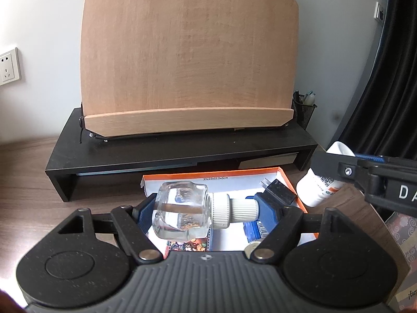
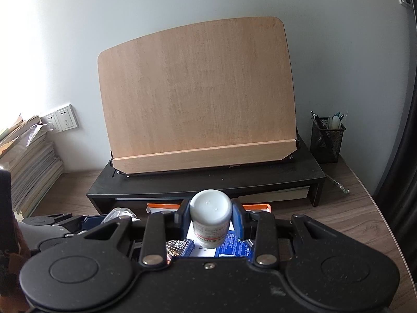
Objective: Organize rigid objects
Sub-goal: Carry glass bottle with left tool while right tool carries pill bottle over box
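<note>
Left gripper (image 1: 206,210): angled downward over the orange-rimmed box (image 1: 292,182), jaws clamped end to end on a clear glass bottle (image 1: 179,208) lying crosswise (white ribbed cap toward the right jaw).

Right gripper (image 2: 210,217): tilted downward just beside the left, jaws closed on a white bottle (image 2: 210,216), above the same box on the bench (image 2: 338,206).
</note>
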{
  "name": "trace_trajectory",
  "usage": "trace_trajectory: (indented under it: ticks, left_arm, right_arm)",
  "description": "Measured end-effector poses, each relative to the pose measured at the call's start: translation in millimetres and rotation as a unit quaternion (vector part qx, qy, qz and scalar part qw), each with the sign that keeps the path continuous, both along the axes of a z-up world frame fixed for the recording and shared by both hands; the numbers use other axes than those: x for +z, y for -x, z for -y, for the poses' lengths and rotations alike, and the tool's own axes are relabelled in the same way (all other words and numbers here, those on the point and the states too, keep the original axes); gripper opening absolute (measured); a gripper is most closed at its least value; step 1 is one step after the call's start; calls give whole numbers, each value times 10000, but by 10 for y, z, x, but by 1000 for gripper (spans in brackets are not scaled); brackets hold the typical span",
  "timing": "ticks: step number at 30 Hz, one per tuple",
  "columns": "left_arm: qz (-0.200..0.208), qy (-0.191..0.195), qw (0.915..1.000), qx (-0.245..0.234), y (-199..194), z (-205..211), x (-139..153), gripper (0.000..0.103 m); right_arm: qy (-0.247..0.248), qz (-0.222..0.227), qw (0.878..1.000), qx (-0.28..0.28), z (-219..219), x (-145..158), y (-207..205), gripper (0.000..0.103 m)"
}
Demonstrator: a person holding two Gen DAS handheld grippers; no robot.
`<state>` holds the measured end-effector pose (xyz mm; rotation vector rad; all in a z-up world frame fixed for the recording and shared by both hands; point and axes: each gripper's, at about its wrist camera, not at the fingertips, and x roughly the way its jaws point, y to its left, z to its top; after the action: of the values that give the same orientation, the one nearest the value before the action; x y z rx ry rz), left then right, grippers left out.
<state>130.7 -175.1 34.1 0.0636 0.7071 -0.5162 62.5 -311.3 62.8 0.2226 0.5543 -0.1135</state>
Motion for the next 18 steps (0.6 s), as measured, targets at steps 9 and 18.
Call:
trace_trajectory:
  ticks: [9, 18]
  left_arm:
    - [-106, -28, 9999, -2, -152, 29, -67, 79]
    - [-350, -32, 9994, 56, -362, 54, -201, 79]
  right_arm:
    - [-27, -137, 9999, -45, 30, -94, -97, 40]
    - [-223, -394, 9988, -165, 120, -254, -152, 40]
